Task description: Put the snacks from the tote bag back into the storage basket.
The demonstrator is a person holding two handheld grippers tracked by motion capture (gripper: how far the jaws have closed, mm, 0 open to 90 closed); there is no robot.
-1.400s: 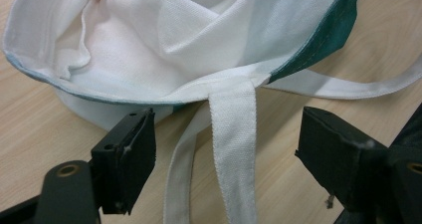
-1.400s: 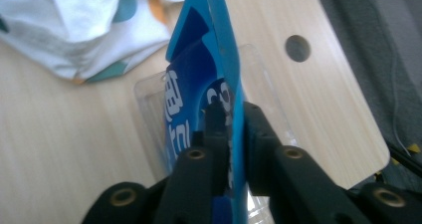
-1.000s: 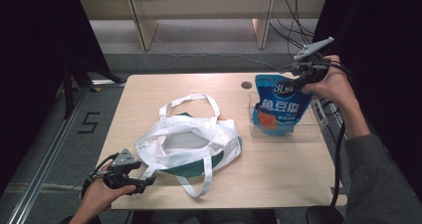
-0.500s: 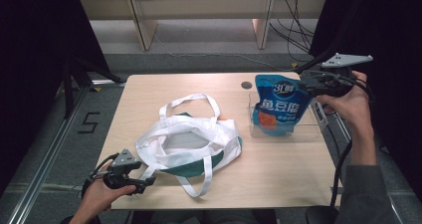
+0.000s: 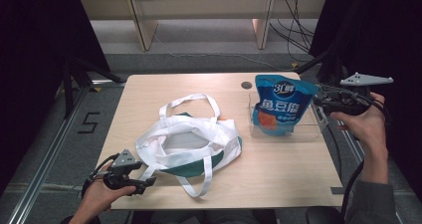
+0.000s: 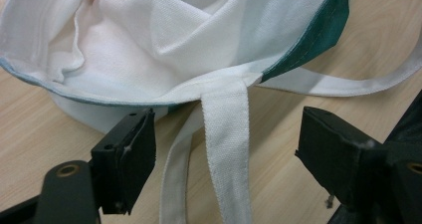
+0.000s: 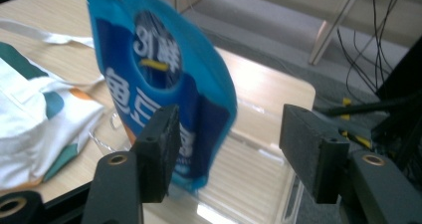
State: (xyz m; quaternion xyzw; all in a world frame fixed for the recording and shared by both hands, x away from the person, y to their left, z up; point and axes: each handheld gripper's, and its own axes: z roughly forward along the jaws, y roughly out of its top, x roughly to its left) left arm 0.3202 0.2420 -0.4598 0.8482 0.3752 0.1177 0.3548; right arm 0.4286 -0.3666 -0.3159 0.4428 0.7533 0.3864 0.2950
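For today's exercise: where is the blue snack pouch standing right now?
In the high view the blue snack pouch stands upright in a clear tray on the table's far right side, right of the white tote bag.

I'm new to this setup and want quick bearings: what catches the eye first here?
The bright blue snack pouch stands upright in a clear tray at the table's right, with the right gripper open beside it. Left of centre lies a crumpled white and green tote bag, the left gripper open at its strap.

r gripper (image 5: 322,100) now lower, off blue pouch (image 5: 280,104)
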